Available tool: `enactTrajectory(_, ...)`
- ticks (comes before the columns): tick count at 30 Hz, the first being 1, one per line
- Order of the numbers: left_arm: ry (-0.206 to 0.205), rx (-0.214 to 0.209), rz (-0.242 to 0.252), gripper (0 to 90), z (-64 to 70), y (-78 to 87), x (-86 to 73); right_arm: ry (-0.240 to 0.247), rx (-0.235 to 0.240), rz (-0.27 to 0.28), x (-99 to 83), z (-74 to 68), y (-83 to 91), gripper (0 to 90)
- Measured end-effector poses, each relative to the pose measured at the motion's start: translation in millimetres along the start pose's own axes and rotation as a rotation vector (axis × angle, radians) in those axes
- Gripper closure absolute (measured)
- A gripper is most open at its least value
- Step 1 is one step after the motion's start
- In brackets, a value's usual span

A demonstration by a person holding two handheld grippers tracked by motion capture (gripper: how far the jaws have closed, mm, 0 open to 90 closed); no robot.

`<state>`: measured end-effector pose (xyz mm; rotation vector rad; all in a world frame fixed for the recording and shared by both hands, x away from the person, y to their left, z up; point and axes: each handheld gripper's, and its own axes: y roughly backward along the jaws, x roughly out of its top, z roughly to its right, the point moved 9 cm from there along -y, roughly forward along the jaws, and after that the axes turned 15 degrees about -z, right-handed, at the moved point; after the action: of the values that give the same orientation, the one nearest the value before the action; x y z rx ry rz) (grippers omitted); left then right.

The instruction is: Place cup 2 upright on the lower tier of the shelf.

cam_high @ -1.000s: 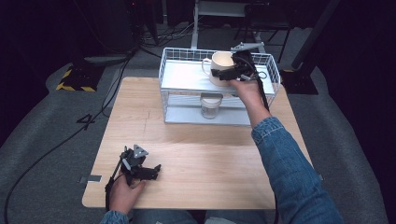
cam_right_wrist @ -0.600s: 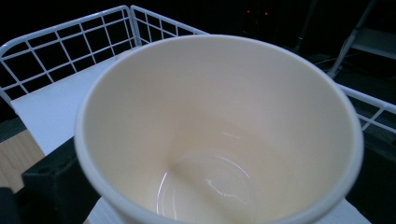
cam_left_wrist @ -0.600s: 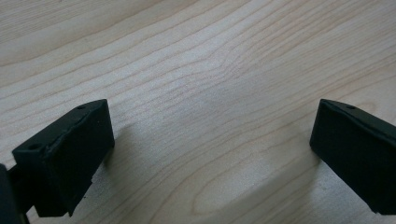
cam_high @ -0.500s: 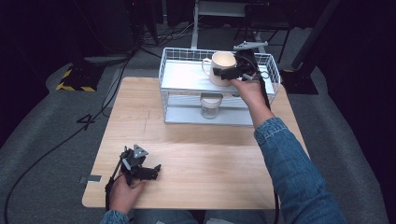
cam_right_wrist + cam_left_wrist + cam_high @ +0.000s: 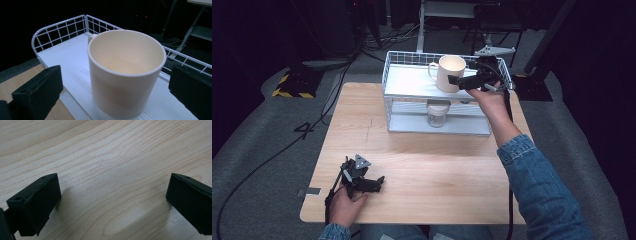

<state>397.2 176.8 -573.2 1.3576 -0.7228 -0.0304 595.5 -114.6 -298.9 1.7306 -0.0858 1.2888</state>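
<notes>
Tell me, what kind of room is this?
Probably a lab or studio for recording handling tasks, not a kitchen. A lone wooden table stands on grey carpet, cables and equipment stands fill the dark background, and hand-held grippers work a cream mug on a wire rack.

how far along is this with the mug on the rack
Done: the mug stands upright on the rack's top shelf. In hand: the right hand-held gripper sits open at the mug, jaws apart from its sides. Left: the left hand-held gripper rests open on the table.

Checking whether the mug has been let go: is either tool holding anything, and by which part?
Nothing is held. The right tool stands open with the mug between its jaws, untouched; the left tool is open over bare table.
</notes>
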Motion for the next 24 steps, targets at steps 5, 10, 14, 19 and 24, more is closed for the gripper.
enactTrajectory(5, 0.0, 0.0, 0.001, 0.2, 0.0, 0.0, 0.1, 0.031, 0.011, 0.012, -6.2, -7.1, 19.9, 0.0)
enactTrajectory(10, -0.001, 0.0, 0.0, 0.2, 0.0, 0.0, 0.0, 0.047, 0.014, 0.018, -12.6, -10.8, 30.6, 0.0)
enactTrajectory(14, -0.001, 0.0, 0.0, 0.2, 0.0, 0.0, 0.1, 0.047, 0.026, 0.021, -22.8, -13.6, 39.9, 0.0)
enactTrajectory(19, 0.0, 0.0, 0.0, 0.2, 0.0, 0.0, 0.0, 0.055, 0.034, 0.015, -38.3, -14.5, 51.1, 0.0)
enactTrajectory(24, -0.001, 0.001, 0.0, 0.2, 0.0, 0.0, 0.1, 0.062, 0.026, 0.012, -53.8, -12.1, 64.4, 0.0)
